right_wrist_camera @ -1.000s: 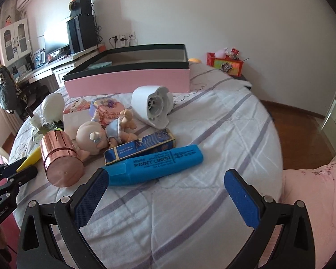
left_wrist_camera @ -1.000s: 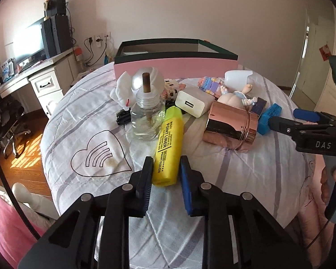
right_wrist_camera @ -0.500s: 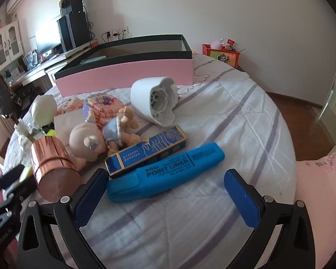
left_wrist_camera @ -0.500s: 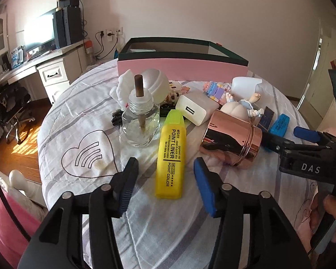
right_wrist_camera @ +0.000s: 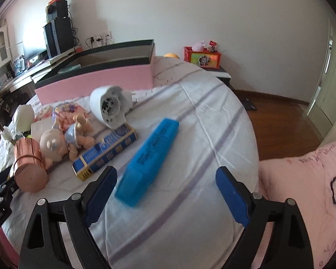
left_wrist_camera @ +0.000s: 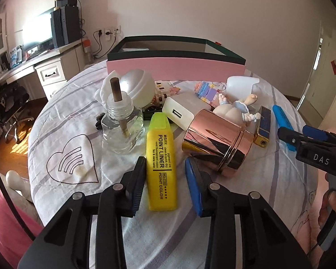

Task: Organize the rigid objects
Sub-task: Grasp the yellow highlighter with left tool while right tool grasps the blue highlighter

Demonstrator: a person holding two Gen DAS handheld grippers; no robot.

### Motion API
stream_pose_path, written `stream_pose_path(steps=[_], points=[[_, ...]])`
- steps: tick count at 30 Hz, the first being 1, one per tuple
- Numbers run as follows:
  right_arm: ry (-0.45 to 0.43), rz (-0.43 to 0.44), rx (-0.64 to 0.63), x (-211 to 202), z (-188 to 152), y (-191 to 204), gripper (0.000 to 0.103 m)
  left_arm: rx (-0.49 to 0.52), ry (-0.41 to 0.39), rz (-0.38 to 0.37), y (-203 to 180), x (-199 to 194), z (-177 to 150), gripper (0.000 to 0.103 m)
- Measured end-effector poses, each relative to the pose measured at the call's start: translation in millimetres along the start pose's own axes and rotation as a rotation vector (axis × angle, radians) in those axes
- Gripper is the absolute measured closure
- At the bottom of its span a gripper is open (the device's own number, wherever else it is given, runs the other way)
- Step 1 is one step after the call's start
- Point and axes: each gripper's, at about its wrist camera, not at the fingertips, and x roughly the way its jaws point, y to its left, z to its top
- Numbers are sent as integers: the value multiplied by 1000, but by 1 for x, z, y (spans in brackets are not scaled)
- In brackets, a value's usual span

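White striped bedsheet [left_wrist_camera: 268,179] underfoot, pink box [left_wrist_camera: 174,69] at the far edge. Left gripper [left_wrist_camera: 165,174] parted around the near end of the yellow highlighter [left_wrist_camera: 160,157], left pad touching it, right pad clear; rose-gold can [left_wrist_camera: 215,139] lying just right. Right gripper [right_wrist_camera: 165,192] spread wide, grasping nothing, blue highlighter [right_wrist_camera: 151,157] flat between its blue pads [right_wrist_camera: 231,197], nearer the left one.

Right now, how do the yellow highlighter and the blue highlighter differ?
The yellow highlighter sits between the left gripper's narrowly open fingers, one pad touching; the blue highlighter lies in the right gripper's much wider gap, untouched. Yellow lies beside the copper tin, blue beside a blue box. Both lie flat.
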Motion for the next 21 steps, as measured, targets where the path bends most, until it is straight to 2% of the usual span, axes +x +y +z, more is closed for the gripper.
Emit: stream_pose_path(steps=[1, 4, 5, 7, 15, 21], points=[[11, 14, -5, 6, 3, 0, 34, 4, 2, 7, -2, 2, 1, 71], [5, 42, -27, 11, 7, 0, 49, 23, -2, 15, -4, 4, 3, 75], [2, 55, -25, 10, 7, -1, 62, 16, -8, 8, -2, 3, 3, 77], [-15, 87, -20, 6, 6, -5, 76, -11, -17, -19, 4, 0, 3, 77], [-96, 231, 31, -18, 2, -9, 76, -25, -72, -59, 12, -25, 6, 77], [-149, 297, -2, -41, 11, 6, 76, -9, -116, -74, 6, -42, 14, 77]])
